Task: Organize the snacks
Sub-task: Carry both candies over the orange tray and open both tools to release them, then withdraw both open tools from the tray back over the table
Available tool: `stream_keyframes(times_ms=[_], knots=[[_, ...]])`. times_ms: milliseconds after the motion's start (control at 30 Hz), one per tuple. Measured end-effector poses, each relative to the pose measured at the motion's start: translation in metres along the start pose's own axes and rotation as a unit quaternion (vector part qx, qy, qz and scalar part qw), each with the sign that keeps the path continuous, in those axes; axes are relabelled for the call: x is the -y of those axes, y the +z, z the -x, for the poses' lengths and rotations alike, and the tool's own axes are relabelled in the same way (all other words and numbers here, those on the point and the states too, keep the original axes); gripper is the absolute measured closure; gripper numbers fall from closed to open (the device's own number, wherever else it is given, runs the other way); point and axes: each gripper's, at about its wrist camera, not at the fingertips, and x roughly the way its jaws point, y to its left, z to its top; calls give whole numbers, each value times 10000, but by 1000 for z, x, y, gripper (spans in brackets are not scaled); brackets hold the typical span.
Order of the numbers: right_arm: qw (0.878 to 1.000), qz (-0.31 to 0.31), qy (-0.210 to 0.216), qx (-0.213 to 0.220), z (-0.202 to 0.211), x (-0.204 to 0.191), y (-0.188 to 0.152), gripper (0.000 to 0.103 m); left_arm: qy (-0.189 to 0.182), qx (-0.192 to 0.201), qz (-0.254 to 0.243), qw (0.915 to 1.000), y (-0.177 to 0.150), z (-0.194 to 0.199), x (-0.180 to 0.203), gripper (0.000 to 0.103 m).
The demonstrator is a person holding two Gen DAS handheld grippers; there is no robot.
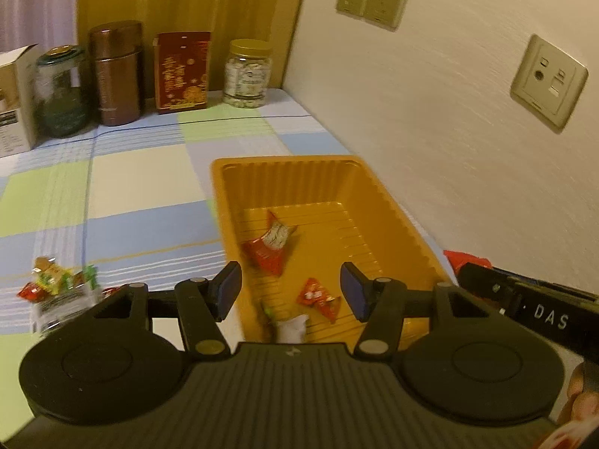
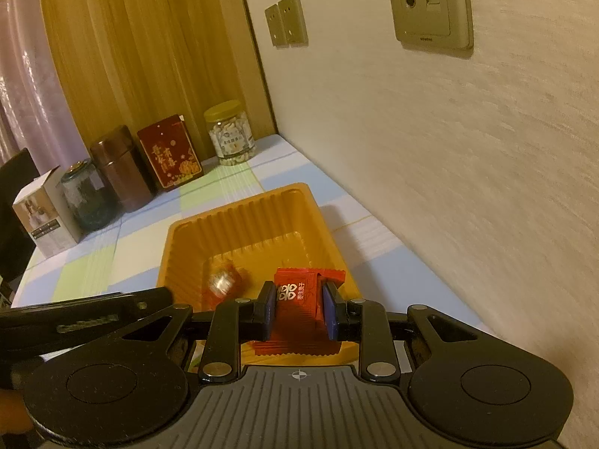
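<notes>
An orange ribbed plastic tray (image 1: 393, 209) sits on the checked cloth beside the wall. In it lie a blurred red-and-white wrapper (image 1: 271, 243), a small red candy (image 1: 318, 297) and a white piece (image 1: 294, 327). My left gripper (image 1: 292, 292) hovers over the tray's near end, open, with nothing between its pads. My right gripper (image 2: 297, 301) is shut on a flat red snack packet (image 2: 299, 290) above the near end of the tray (image 2: 239, 224). A red-and-silver snack (image 2: 224, 280) shows blurred inside it.
A pile of loose wrapped snacks (image 1: 56, 284) lies on the cloth left of the tray. Along the back stand a white box (image 1: 15, 101), a dark glass jar (image 1: 61, 93), a brown canister (image 1: 118, 73), a red box (image 1: 182, 71) and a yellow-lidded jar (image 1: 248, 73). The wall runs close on the right.
</notes>
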Motion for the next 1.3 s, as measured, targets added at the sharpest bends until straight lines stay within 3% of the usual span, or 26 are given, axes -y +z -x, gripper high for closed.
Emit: stream_keyframes(times_ms=[433,900,933,1033,1300], knots=[[9998,65,196,-7,-1,-10,0,76,314,47,200,9993,-16,25,-25,48],[9983,9,583,89,-21,-18,11,76,340,3,298,9990,-23,24,-34,48],[9977,-50,671,78,-23,-16,12,75,344,-6,303,9989,-24,24,-35,48],[9971,-191,729,47,-26,-12,13,49,366,-40,296,9989,-27,23,-36,48],[9977,-392,552,-63,-20,-1,3,48,366,-58,362,9987,-32,29,-37,48]])
